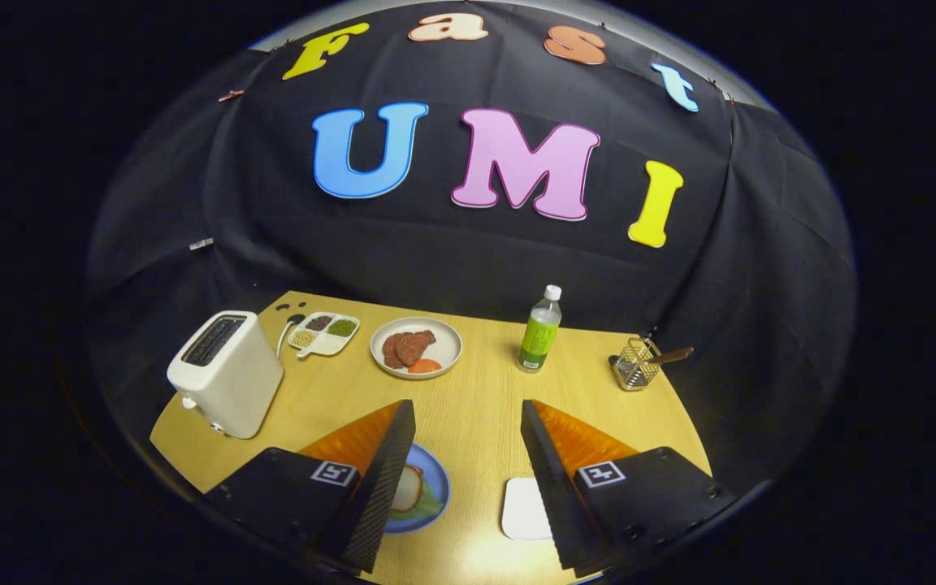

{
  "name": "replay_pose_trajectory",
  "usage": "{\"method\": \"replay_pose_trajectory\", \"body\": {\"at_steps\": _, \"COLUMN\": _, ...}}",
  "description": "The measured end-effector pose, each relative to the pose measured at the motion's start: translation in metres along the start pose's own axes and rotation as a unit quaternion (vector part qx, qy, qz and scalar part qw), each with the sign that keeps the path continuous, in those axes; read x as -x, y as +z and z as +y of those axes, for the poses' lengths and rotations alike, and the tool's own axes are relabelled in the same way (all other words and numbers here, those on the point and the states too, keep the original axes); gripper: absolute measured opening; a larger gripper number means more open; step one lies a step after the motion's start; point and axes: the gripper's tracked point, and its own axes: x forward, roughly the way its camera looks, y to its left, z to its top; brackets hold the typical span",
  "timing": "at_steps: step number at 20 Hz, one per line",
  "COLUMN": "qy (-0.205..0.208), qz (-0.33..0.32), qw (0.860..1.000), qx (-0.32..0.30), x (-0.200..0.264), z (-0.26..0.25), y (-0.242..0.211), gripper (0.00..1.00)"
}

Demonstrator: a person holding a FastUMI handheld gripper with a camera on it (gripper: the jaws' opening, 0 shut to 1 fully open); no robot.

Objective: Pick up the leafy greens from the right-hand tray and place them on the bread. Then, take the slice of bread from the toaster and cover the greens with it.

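My gripper (468,406) hangs open above the near part of the wooden table (468,422), with nothing between its fingers. Under the left finger lies a blue plate (433,491), partly hidden. On it I see the edge of a bread slice (408,487) and a patch of green (427,504) beside it. Under the right finger shows a corner of a white tray (525,508); what is on it is hidden. The white toaster (226,374) stands beyond the left finger, at the table's left edge. Its dark slot faces up, and I cannot tell whether bread is inside.
Beyond the fingers sit a white plate (444,335) with brown meat slices and an orange slice, a small divided dish of seeds (324,333), a green bottle (539,333) and a wire holder with a utensil (637,364) at the far right. The black cloth wall rises behind the table.
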Motion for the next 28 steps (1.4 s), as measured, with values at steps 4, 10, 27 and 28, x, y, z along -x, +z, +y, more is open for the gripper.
{"method": "replay_pose_trajectory", "body": {"at_steps": 4, "qy": -0.005, "qz": -0.017, "qw": 1.0, "qx": -0.017, "x": 0.028, "z": -0.009, "y": 0.025, "gripper": 0.85}}
{"method": "replay_pose_trajectory", "body": {"at_steps": 10, "qy": -0.018, "qz": -0.047, "qw": 0.999, "qx": -0.02, "x": 0.051, "z": -0.027, "y": 0.049, "gripper": 0.86}}
{"method": "replay_pose_trajectory", "body": {"at_steps": 27, "qy": -0.021, "qz": -0.064, "qw": 0.998, "qx": -0.02, "x": 0.054, "z": -0.028, "y": 0.059, "gripper": 0.86}}
{"method": "replay_pose_trajectory", "body": {"at_steps": 28, "qy": -0.02, "qz": -0.064, "qw": 0.997, "qx": -0.023, "x": 0.054, "z": -0.026, "y": 0.059, "gripper": 0.86}}
